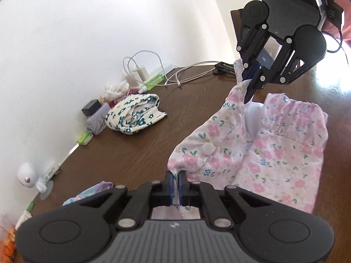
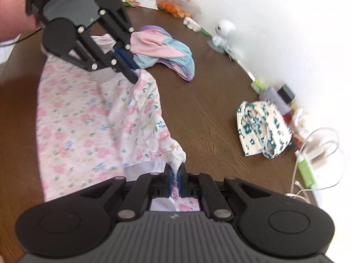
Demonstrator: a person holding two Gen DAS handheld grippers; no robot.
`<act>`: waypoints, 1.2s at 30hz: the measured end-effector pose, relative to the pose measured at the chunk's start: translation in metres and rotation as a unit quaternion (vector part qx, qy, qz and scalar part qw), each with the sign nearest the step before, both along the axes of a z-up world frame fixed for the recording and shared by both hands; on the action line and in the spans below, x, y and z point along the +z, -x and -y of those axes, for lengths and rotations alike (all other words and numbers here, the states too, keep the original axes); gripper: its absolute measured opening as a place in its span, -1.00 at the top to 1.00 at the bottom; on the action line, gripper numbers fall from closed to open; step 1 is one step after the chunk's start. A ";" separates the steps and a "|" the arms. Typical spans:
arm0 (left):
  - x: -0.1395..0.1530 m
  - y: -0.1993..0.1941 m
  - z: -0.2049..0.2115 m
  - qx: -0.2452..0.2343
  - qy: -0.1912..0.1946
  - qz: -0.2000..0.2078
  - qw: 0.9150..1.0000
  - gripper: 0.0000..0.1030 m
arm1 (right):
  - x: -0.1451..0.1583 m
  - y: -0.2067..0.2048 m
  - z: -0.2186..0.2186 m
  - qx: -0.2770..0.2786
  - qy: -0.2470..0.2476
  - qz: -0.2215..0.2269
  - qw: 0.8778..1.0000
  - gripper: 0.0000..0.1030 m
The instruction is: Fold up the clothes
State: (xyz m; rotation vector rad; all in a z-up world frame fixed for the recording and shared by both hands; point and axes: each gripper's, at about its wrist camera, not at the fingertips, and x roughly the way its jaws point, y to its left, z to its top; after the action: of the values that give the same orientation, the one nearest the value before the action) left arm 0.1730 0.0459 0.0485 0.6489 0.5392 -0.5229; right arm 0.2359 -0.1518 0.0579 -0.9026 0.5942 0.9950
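Observation:
A pink floral garment (image 1: 274, 153) (image 2: 76, 114) lies mostly on the brown table (image 1: 131, 153) (image 2: 208, 100). One edge of it is raised between my two grippers. In the left wrist view my left gripper (image 1: 175, 175) is shut on a corner of this cloth. Farther off, my right gripper (image 1: 249, 94) pinches the other corner. In the right wrist view the right gripper (image 2: 175, 171) is shut on bunched floral fabric, and the left gripper (image 2: 133, 76) grips the far corner at upper left.
A white garment with teal flowers (image 1: 133, 114) (image 2: 261, 129) lies crumpled near the wall. A pastel pink and blue garment (image 2: 162, 50) (image 1: 87, 194) sits beside the left gripper. Chargers and cables (image 1: 140, 70) (image 2: 318, 153), small boxes and a white round gadget (image 1: 27, 176) (image 2: 223, 32) line the wall.

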 end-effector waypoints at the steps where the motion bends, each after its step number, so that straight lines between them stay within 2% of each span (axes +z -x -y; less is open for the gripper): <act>1: 0.000 0.016 0.002 -0.007 -0.001 0.006 1.000 0.93 | 0.000 0.016 0.004 0.005 0.003 0.014 1.000 0.92; 3: -0.001 0.046 0.004 -0.019 0.002 0.009 1.000 0.94 | -0.006 0.047 0.012 0.010 0.005 0.020 1.000 0.92; 6: -0.017 0.080 0.009 -0.028 0.001 -0.007 1.000 0.93 | -0.023 0.087 0.020 0.015 0.012 0.022 1.000 0.92; 10: -0.046 0.098 0.013 -0.023 0.008 -0.047 0.999 0.91 | -0.051 0.120 0.026 -0.001 0.011 -0.002 1.000 0.91; 11: -0.048 0.100 0.012 -0.022 0.009 -0.055 0.998 0.80 | -0.055 0.122 0.028 -0.008 0.007 -0.009 1.000 0.88; 13: -0.053 0.105 0.011 -0.020 0.010 -0.071 0.997 0.64 | -0.060 0.125 0.034 -0.025 -0.008 -0.024 0.999 0.58; 14: -0.052 0.108 0.009 -0.022 0.013 -0.072 0.997 0.46 | -0.059 0.127 0.038 -0.035 -0.022 -0.029 0.999 0.47; 15: -0.048 0.112 0.007 -0.023 0.020 -0.070 0.997 0.38 | -0.057 0.128 0.043 -0.044 -0.035 -0.034 0.998 0.23; 16: -0.043 0.116 0.002 -0.026 0.035 -0.067 0.997 0.26 | -0.051 0.127 0.052 -0.054 -0.058 -0.045 0.996 0.12; 17: -0.037 0.119 -0.002 -0.028 0.054 -0.062 0.996 0.18 | -0.045 0.126 0.060 -0.064 -0.081 -0.056 0.993 0.10; 20: -0.018 0.114 -0.009 -0.008 0.103 -0.044 0.994 0.14 | -0.023 0.116 0.086 -0.112 -0.177 -0.096 0.973 -0.06; 22: -0.012 0.104 -0.006 0.017 0.122 -0.035 0.992 0.14 | -0.013 0.102 0.098 -0.154 -0.242 -0.109 0.952 -0.11; 24: -0.014 0.088 0.000 0.053 0.123 -0.039 0.990 0.15 | -0.012 0.087 0.101 -0.203 -0.286 -0.113 0.930 -0.11; 27: -0.027 0.067 0.007 0.122 0.084 -0.056 0.987 0.15 | -0.022 0.069 0.091 -0.268 -0.289 -0.092 0.915 -0.11; 28: -0.030 0.062 0.002 0.148 0.079 -0.064 0.984 0.15 | -0.027 0.064 0.089 -0.286 -0.285 -0.086 0.911 -0.11; 31: -0.030 0.058 -0.028 0.208 0.114 -0.085 0.968 0.15 | -0.037 0.053 0.094 -0.332 -0.284 -0.086 0.895 -0.17; 33: -0.027 0.060 -0.053 0.254 0.151 -0.092 0.951 0.15 | -0.040 0.051 0.099 -0.343 -0.293 -0.088 0.888 -0.23; 36: -0.022 0.061 -0.087 0.304 0.222 -0.124 0.918 0.16 | -0.040 0.056 0.101 -0.342 -0.309 -0.078 0.884 -0.23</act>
State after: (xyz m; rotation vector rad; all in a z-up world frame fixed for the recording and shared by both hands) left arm 0.1120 0.1324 0.0262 -0.0387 0.7919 -0.1214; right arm 0.1802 -0.2528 0.0184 -0.0139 0.6127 0.5411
